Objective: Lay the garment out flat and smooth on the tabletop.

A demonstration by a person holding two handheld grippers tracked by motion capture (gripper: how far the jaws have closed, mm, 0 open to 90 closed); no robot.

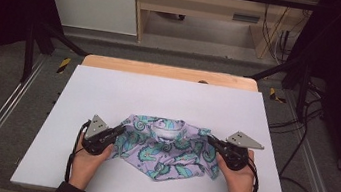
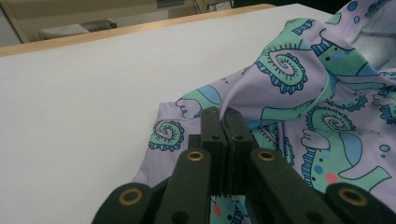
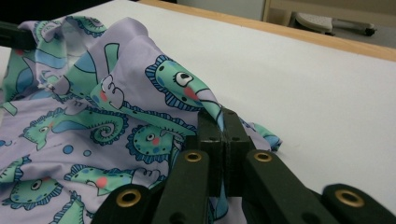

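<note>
Overhead, the seahorse-print cloth (image 1: 163,148) lies bunched mid-table (image 1: 108,92), left gripper (image 1: 115,131) and right gripper (image 1: 212,142) at its ends. Left gripper view: fingers (image 2: 212,126) clamped tight on a cloth fold. Right gripper view: fingers (image 3: 233,128) pinched closed on the cloth's edge.

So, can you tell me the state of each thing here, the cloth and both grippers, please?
Cloth: crumpled on the white table top, pulled up at its two sides by the grippers.
Left gripper: jaws shut on the cloth's left edge, held by the person's left hand.
Right gripper: jaws shut on the cloth's right edge, held by the right hand.
</note>
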